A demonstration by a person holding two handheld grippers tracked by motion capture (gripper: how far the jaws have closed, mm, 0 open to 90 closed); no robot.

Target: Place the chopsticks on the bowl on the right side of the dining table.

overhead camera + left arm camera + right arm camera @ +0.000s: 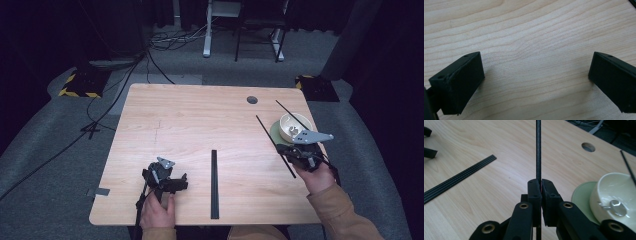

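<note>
My right gripper (289,150) (541,182) is shut on a thin black rod (272,137) (538,150), which runs up and away over the table from between the jaws. Just to its right, a white bowl (294,127) (616,187) sits on a pale green saucer (274,132) (580,195), with small metal pieces (615,206) inside it. A second thin rod (290,112) (627,165) lies across the bowl. My left gripper (167,176) (536,75) is open over bare wood near the front left, holding nothing.
A flat black ribbed strip (214,185) (456,180) lies lengthwise between the two grippers. There is a round cable hole (252,100) (588,147) in the table's far right. Cables, desk legs and yellow-striped floor plates lie beyond the far edge.
</note>
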